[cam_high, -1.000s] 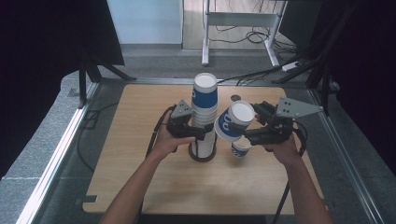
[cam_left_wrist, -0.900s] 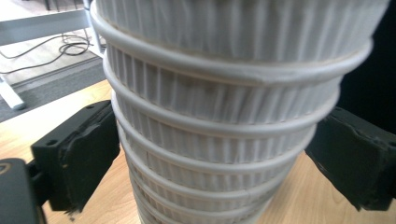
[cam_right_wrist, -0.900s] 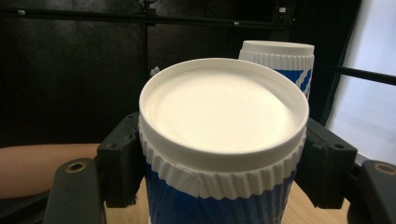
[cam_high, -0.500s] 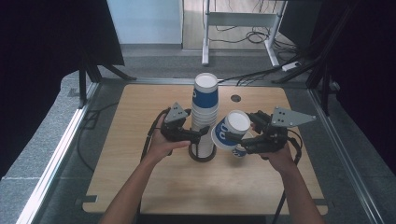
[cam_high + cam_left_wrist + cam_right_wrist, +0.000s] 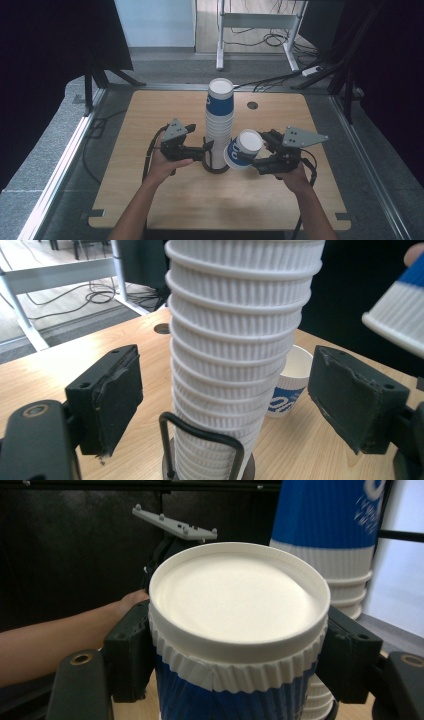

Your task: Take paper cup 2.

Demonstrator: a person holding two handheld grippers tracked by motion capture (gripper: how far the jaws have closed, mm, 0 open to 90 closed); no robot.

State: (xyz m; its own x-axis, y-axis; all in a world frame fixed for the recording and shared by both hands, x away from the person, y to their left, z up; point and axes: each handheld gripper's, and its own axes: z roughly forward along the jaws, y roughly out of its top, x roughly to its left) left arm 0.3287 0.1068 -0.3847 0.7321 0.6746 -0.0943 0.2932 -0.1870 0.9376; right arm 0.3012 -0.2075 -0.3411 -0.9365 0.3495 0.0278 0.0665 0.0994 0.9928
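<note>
I see a tall stack (image 5: 219, 125) of ribbed paper cups standing upside down in a small wire holder (image 5: 200, 440) near the middle of the table (image 5: 150, 200), the top cup blue-banded with its white base facing up. My left gripper (image 5: 207, 149) sits just left of the stack's lower part, and in the left gripper view its two black padded jaws stand apart on either side of the ribbed column without touching it, so that gripper is open around the stack. My right gripper (image 5: 245, 160) is just right of the stack and is clamped on a single cup (image 5: 242, 149), blue with a white ribbed band, tilted so its white base faces up and toward the camera in the high view. In the right gripper view the jaws press on both sides of that cup (image 5: 239, 630) just under the ribbed band, with the stack (image 5: 332, 545) rising close behind it on the right and the left gripper's grey plate and the other forearm farther back. From the high view the held cup is very near the stack's lower part; I cannot tell whether they touch. The left gripper view also shows another cup (image 5: 292, 385) standing upright on the table behind the stack, blue print on its side, mouth open upward.
</note>
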